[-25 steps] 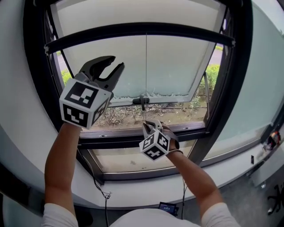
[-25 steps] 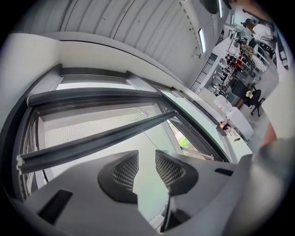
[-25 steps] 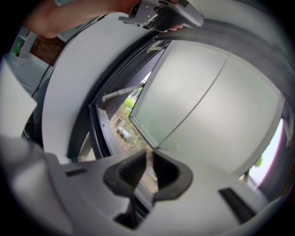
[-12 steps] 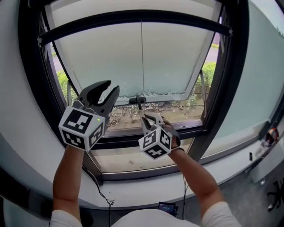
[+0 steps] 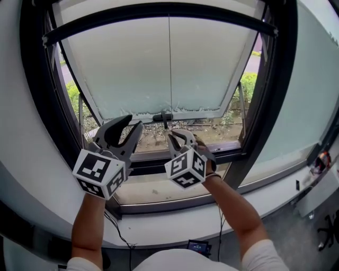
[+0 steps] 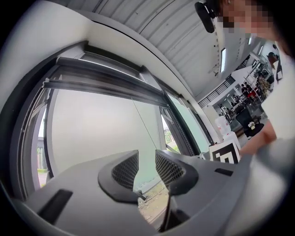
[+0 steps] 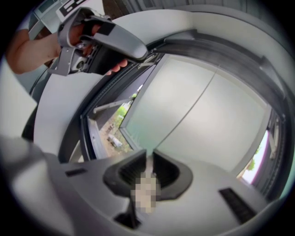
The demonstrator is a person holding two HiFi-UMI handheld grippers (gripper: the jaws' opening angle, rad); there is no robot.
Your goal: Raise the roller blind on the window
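landmark: pull cord (image 5: pixel 170 69), a thin line straight down the middle of the window.

at the cord's upper end: roller blind (image 5: pixel 169 11), visible as a dark bottom bar across the top of the window frame (image 5: pixel 39 95). fabric above the bar mostly cut off by the head view's top edge. junction of cord and bar too fine to make out.

behind the cord: frosted pane (image 5: pixel 122 74), swung outward at its foot. dark handle (image 5: pixel 161 116) just left of the cord's lower part. under the pane's edge, bare ground and green shrubs (image 5: pixel 250 87) outside.

at the cord's lower end: right gripper (image 5: pixel 179 136), jaws almost together, pinched on a pale strip in line with the cord. exact form of the gripped piece too blurred to tell in the right gripper view.

left of the cord, not touching it: left gripper (image 5: pixel 133 123), jaws spread apart, nothing between the pads, tips aimed at the pane.

below the cord's end: white sill (image 5: pixel 175 225) with a thin black cable (image 5: pixel 121 233). small dark device (image 5: pixel 200 246) partly hidden at the bottom edge. both forearms cut off there too.
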